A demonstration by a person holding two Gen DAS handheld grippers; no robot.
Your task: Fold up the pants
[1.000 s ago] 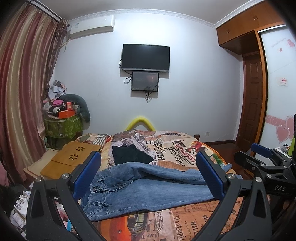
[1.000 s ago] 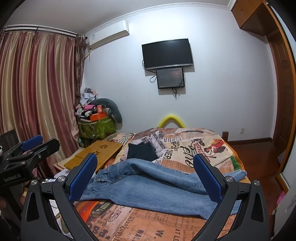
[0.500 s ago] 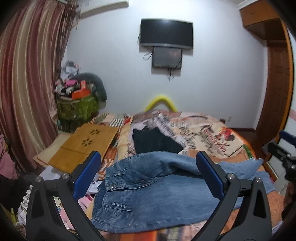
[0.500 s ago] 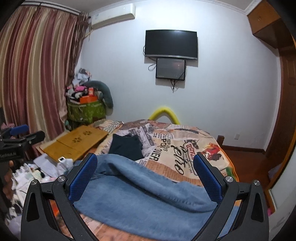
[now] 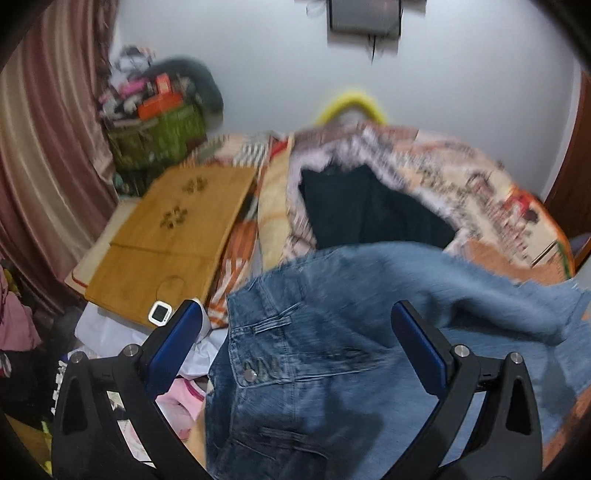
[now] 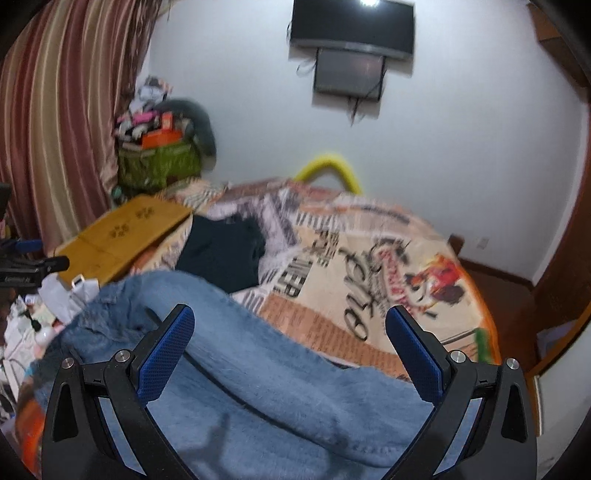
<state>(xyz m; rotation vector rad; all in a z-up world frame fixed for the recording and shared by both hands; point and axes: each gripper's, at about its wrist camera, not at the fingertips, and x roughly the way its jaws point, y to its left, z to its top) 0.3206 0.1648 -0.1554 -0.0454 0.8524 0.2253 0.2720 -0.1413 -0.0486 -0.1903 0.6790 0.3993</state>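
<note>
**Jeans lie crosswise under both my open grippers**

Blue denim jeans point(image 5: 332, 354) stretch across the near edge of the bed, directly below and ahead of my left gripper point(image 5: 295, 354), whose blue-padded fingers point(image 5: 173, 347) stand wide apart and hold nothing. Between them sits the waistband end, its metal button point(image 5: 252, 375) and belt loops just past the left pad; that end hangs toward the left side of the bed. My right gripper point(image 6: 288, 354) is likewise spread wide and empty, poised over the legs point(image 6: 295, 387), which run off toward the right. The garment's long axis therefore runs left to right across both sets of fingers, waist nearer my left hand, legs nearer my right. I judge each hand is placed to pinch its own end; whether either pad touches cloth I cannot tell.

Beyond the denim lies a dark folded garment point(image 5: 369, 210) on the newsprint-patterned orange bedspread point(image 6: 369, 266). Left of the bed sits a tan wooden folding tray point(image 5: 173, 229), a small white gadget point(image 5: 159, 312) at its near edge. Farther back, a green storage basket point(image 6: 159, 166) is heaped with clothes and an orange box. On the white wall hang a black television point(image 6: 351, 29) and a smaller grey screen point(image 6: 349, 75).
</note>
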